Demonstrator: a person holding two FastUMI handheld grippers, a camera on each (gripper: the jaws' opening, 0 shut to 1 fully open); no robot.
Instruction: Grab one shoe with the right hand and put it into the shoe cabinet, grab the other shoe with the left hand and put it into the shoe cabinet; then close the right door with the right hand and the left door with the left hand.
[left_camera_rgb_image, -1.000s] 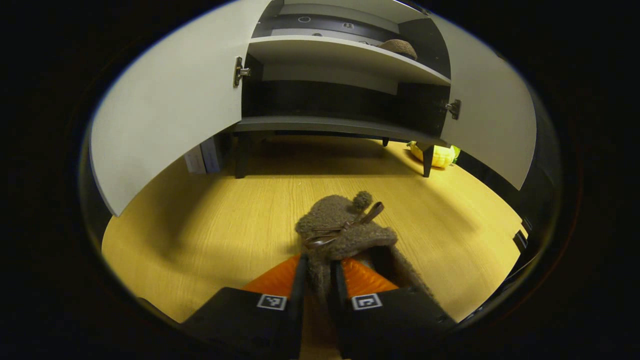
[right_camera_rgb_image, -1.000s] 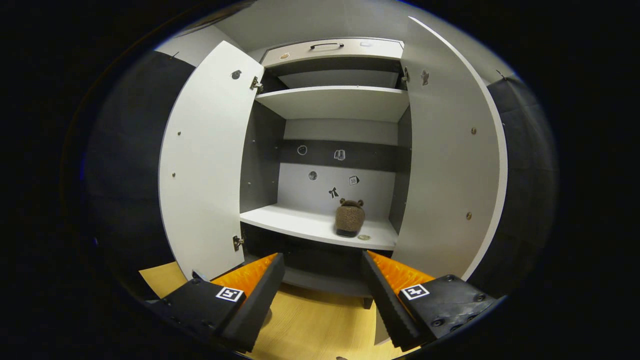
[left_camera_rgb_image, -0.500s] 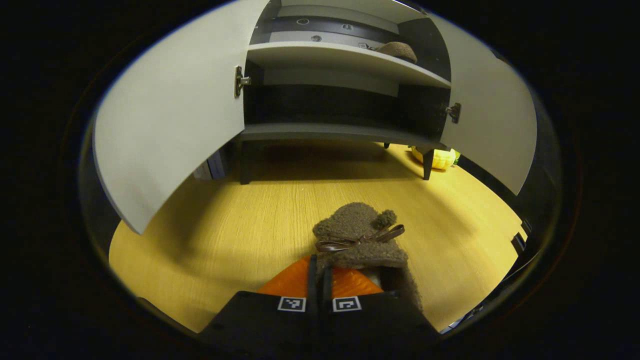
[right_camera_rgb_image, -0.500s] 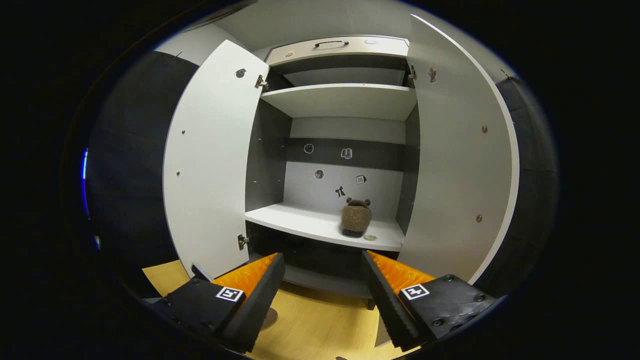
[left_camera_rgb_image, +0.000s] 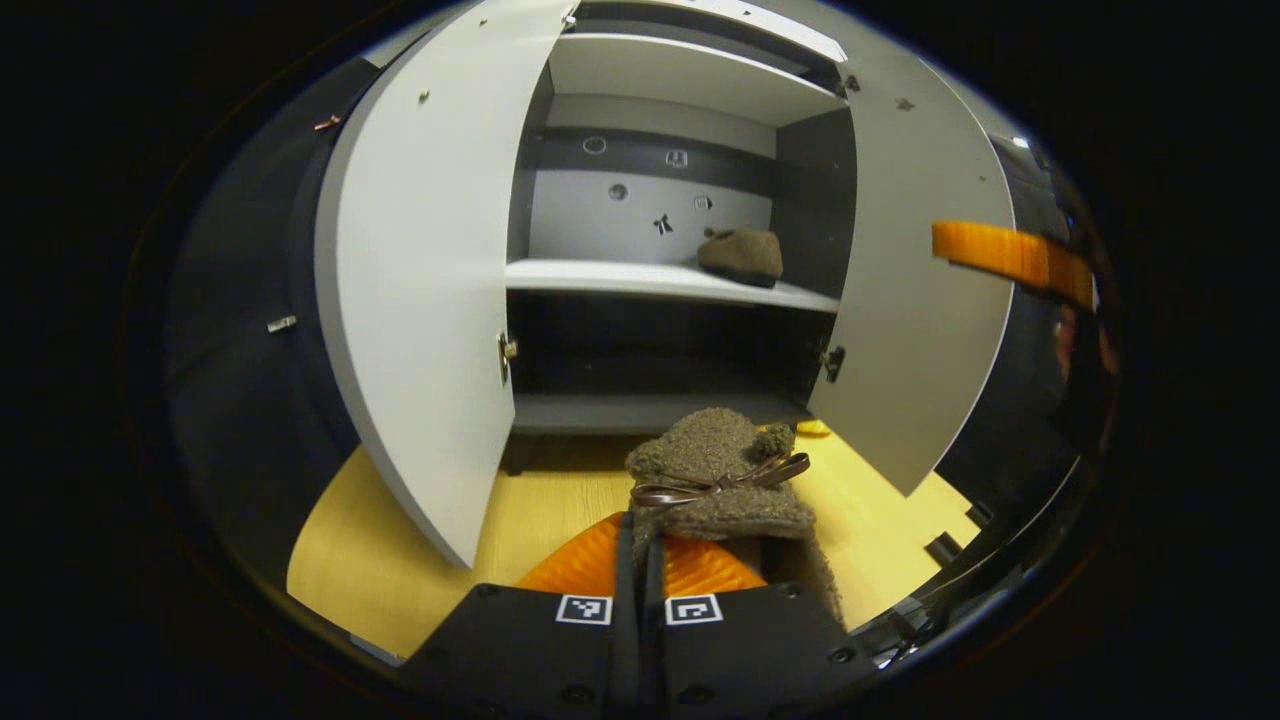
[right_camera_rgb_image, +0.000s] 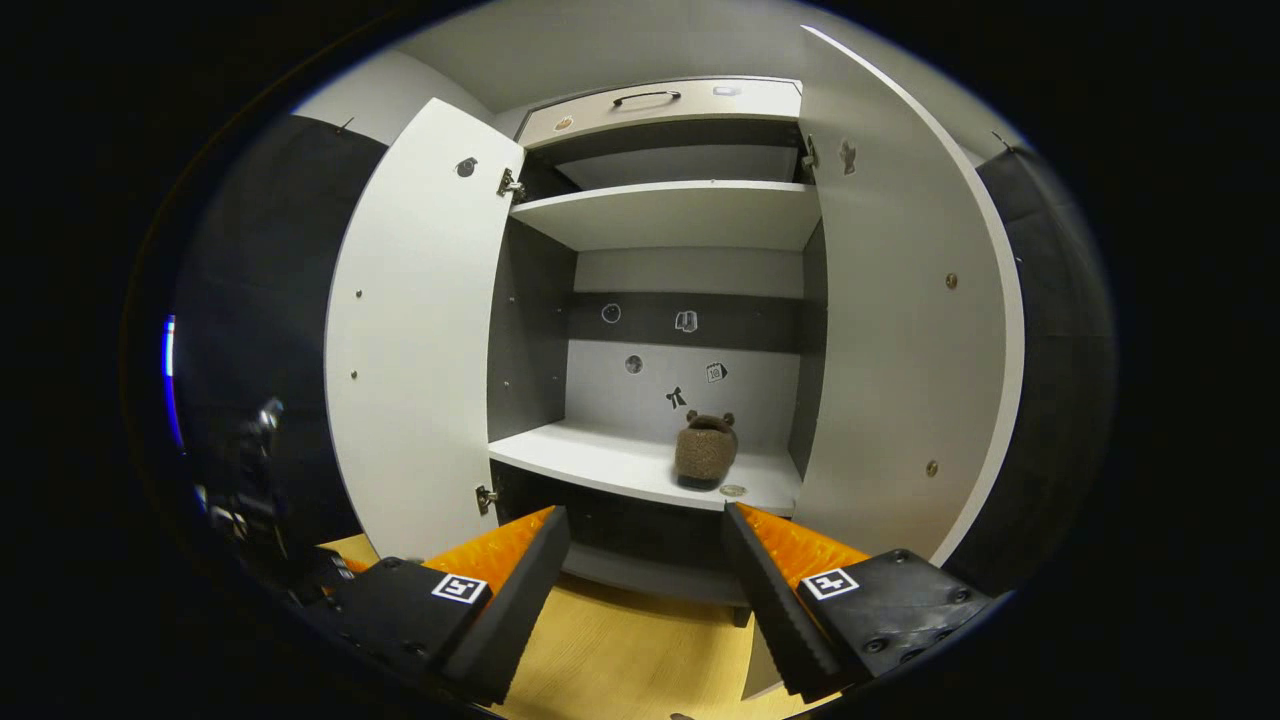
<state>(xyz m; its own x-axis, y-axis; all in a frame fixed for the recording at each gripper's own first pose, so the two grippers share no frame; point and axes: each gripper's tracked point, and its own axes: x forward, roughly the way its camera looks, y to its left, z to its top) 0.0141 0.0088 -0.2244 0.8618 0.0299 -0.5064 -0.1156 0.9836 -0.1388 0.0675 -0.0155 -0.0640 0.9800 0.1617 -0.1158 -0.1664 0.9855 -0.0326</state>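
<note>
Shoe (left_camera_rgb_image: 720, 470) clenched in left claw (left_camera_rgb_image: 640, 560) before open cabinet (left_camera_rgb_image: 660, 280) (right claw (right_camera_rgb_image: 645, 560) released).

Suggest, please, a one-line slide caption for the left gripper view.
Left gripper grips a fuzzy brown shoe before the open cabinet, its mate already shelved.

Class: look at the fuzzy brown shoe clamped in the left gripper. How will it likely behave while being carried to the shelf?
The fuzzy brown shoe looks soft, so it probably squashes and droops somewhat. The left gripper pinches its edge nearly shut, suggesting thin, yielding fabric. Its woolly surface likely resists slipping.
</note>
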